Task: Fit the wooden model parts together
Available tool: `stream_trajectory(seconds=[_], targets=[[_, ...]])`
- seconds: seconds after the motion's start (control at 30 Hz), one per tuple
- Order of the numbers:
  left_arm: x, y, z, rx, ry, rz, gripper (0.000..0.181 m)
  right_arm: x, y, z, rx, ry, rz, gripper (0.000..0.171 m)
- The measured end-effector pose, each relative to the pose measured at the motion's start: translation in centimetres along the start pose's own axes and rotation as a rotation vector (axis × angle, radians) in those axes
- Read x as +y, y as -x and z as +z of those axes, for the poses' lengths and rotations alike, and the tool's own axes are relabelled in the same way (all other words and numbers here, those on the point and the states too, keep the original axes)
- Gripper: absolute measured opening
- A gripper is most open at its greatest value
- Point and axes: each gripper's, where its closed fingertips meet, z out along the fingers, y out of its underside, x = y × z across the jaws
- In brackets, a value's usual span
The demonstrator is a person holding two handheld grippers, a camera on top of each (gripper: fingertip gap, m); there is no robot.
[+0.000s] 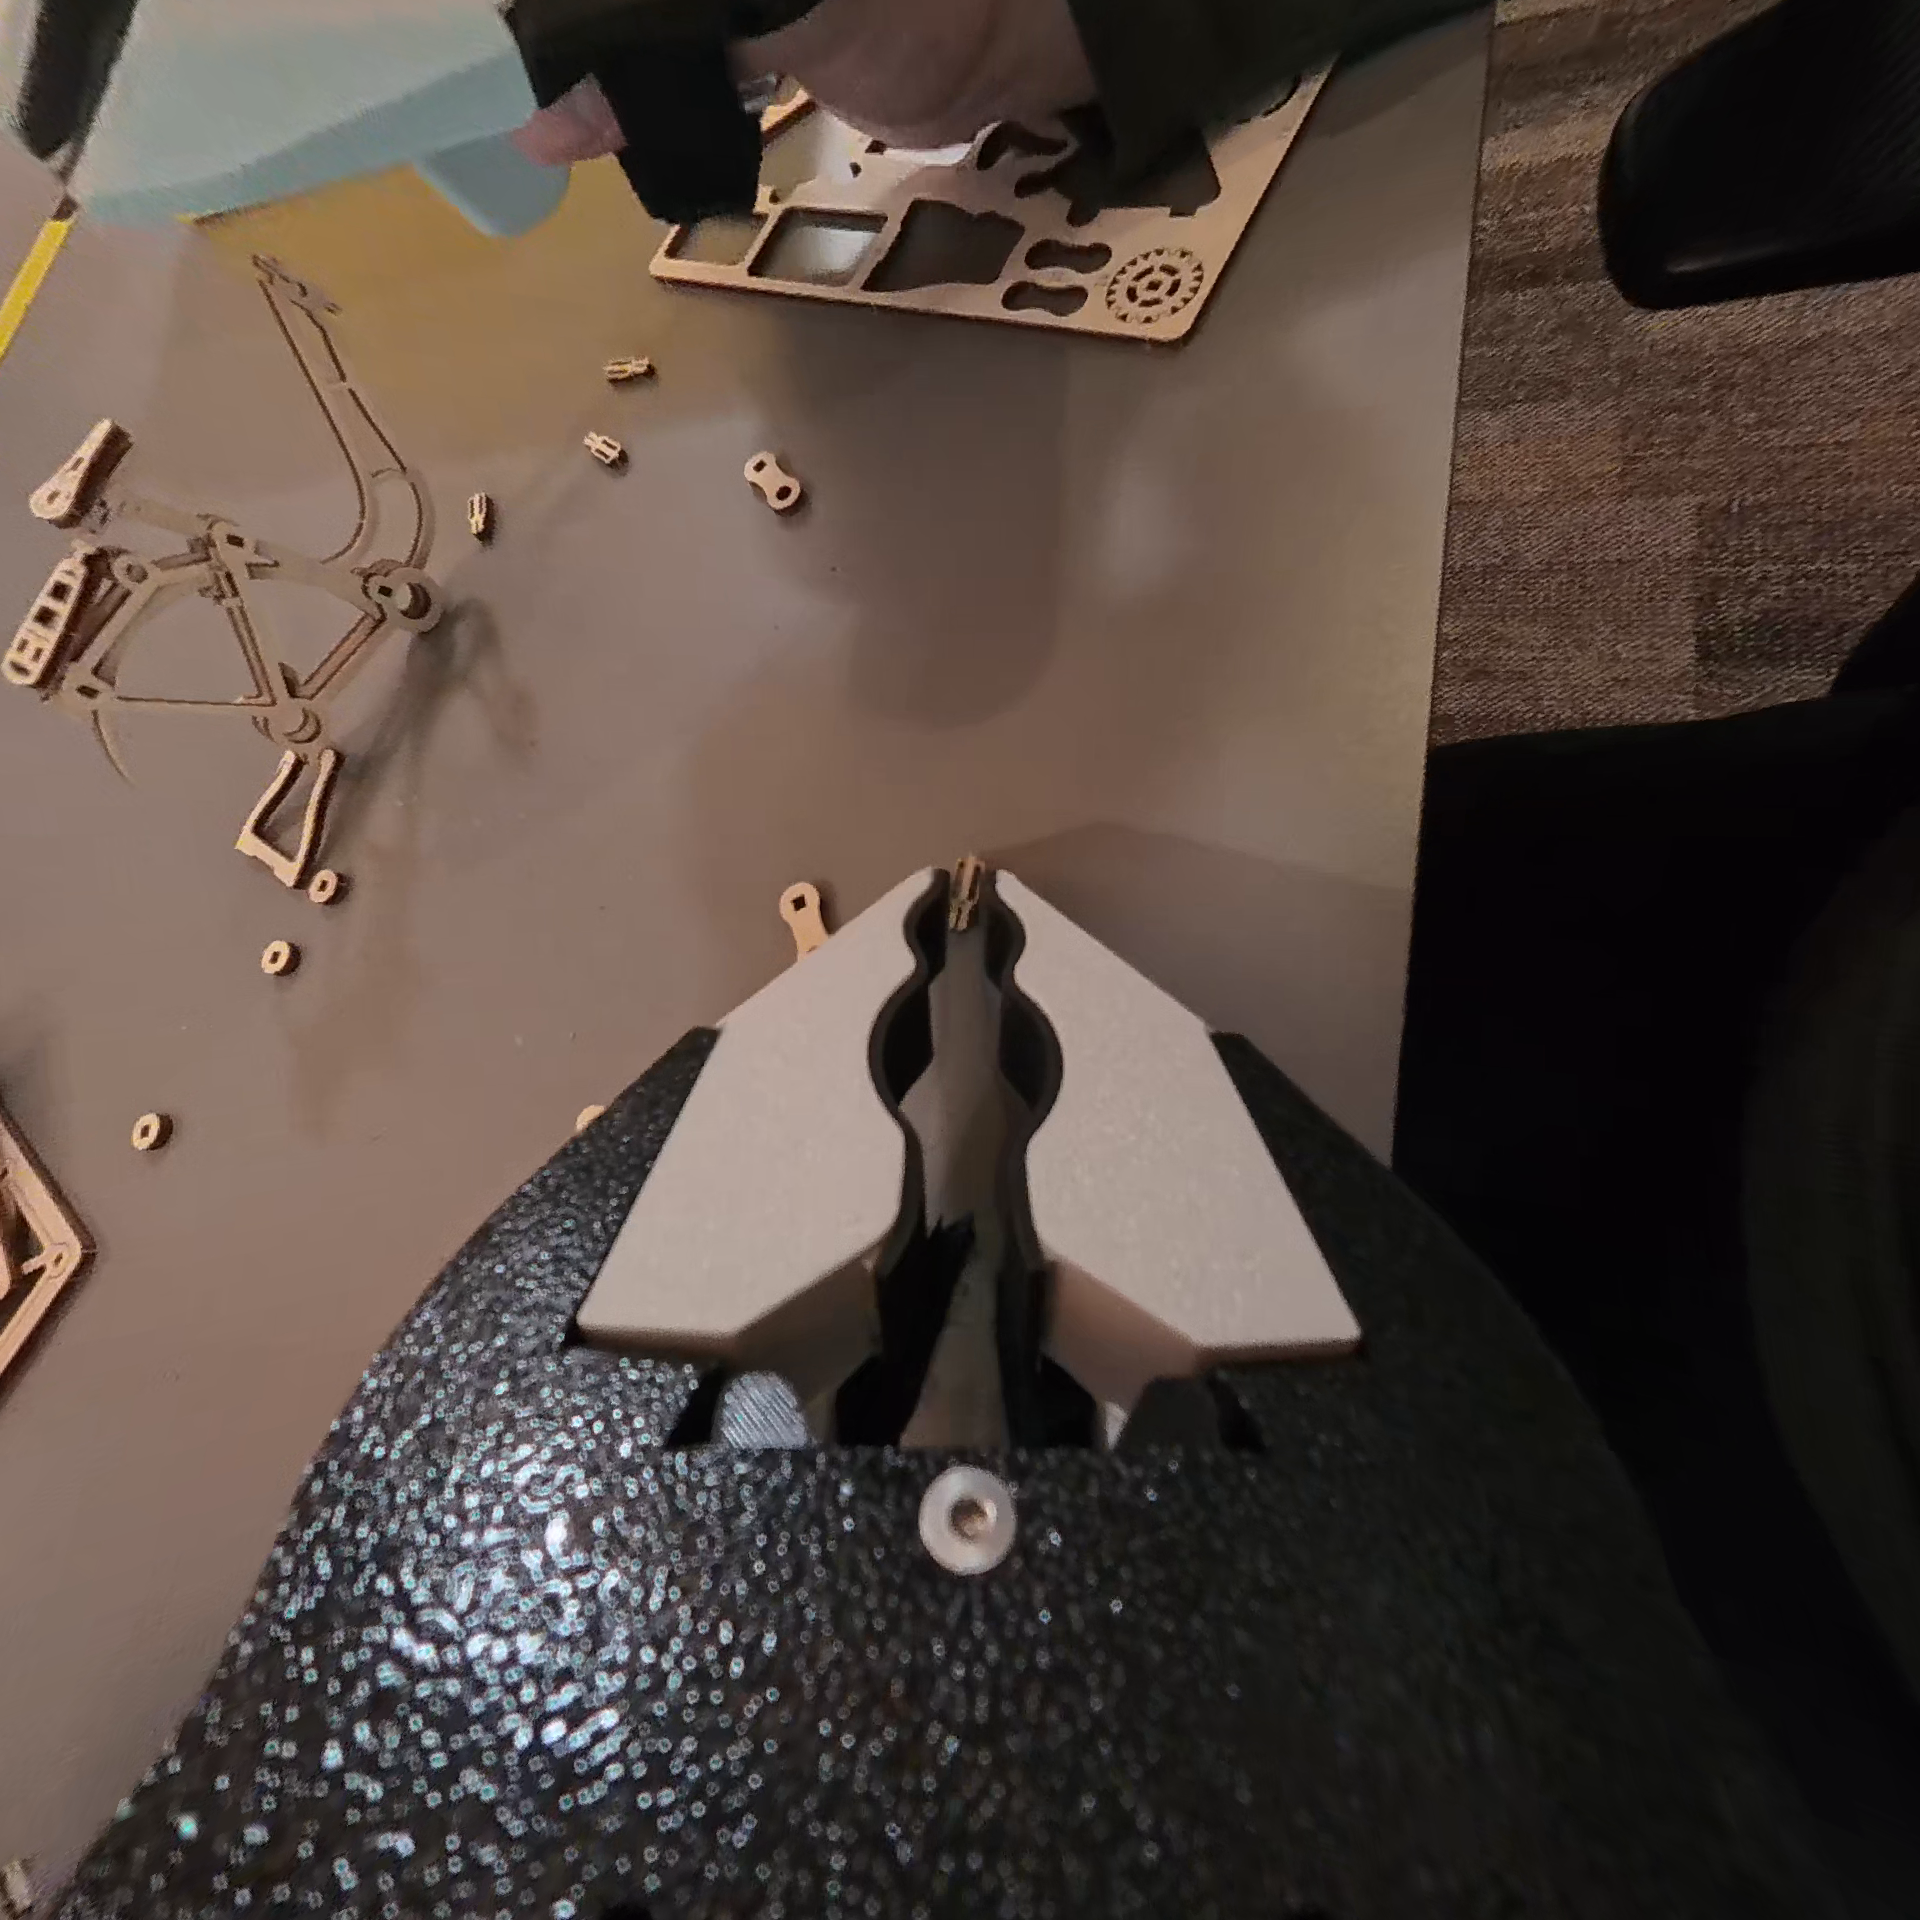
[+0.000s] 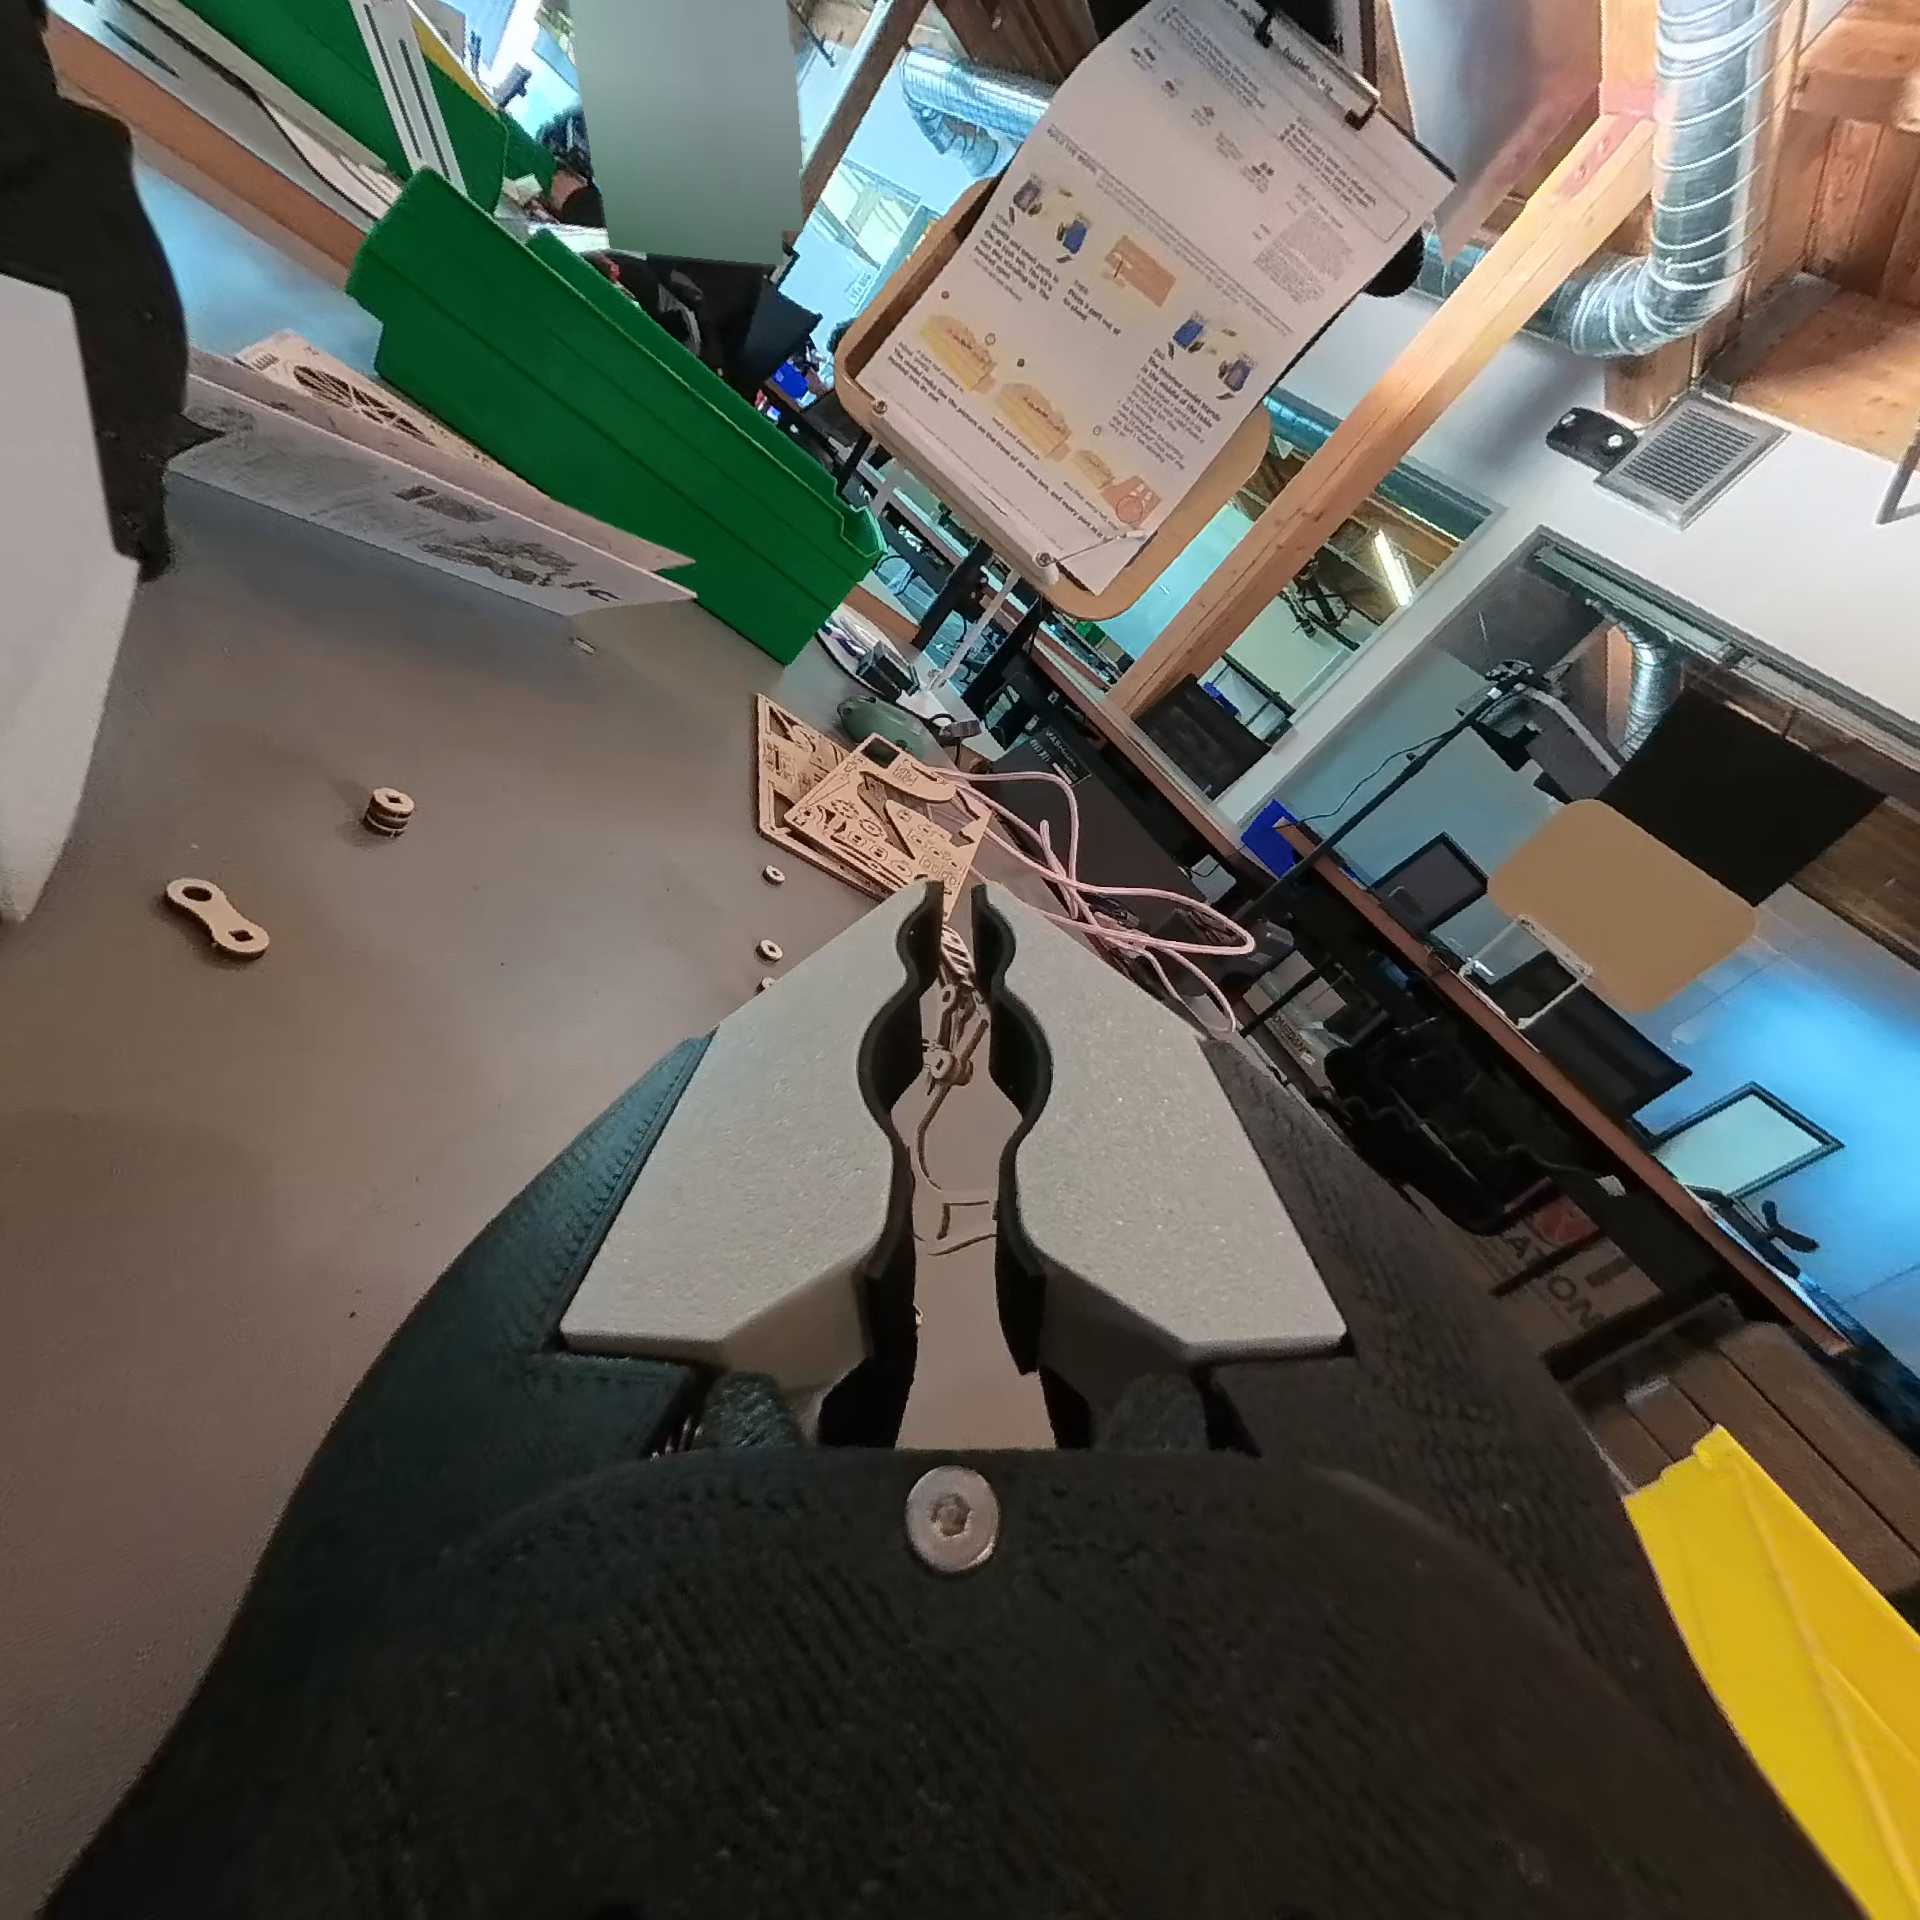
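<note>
My left gripper (image 1: 968,891) is pinched shut on one small wooden pin (image 1: 966,896) at the tips. On the grey table (image 1: 727,675), three more loose pins (image 1: 628,369) lie upper left, beside one part-built wooden frame (image 1: 208,613) at the left edge. My right gripper (image 2: 956,899) is nearly closed, empty; one flat link (image 2: 216,916) lies at left.

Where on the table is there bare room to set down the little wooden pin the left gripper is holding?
The wooden pin sits in the left gripper. Bare table lies between the punched-out wooden sheet, the right table edge and the gripper. The left is crowded: the half-built wooden frame, loose pins, a link and washers.
</note>
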Motion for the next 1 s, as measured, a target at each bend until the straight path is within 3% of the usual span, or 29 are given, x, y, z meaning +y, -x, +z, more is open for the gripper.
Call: stream_trajectory(seconds=[0.4, 1.0], targets=[[-2.2, 2.6, -0.9, -0.313, -0.187, 0.193, 0.004, -0.2, 0.3, -0.1, -0.016, 0.004, -0.022, 0.004], [-2.2, 2.9, -1.0, -0.277, -0.22, 0.12, 0.003, -0.4, 0.4, -0.2, -0.003, 0.009, -0.05, 0.004]])
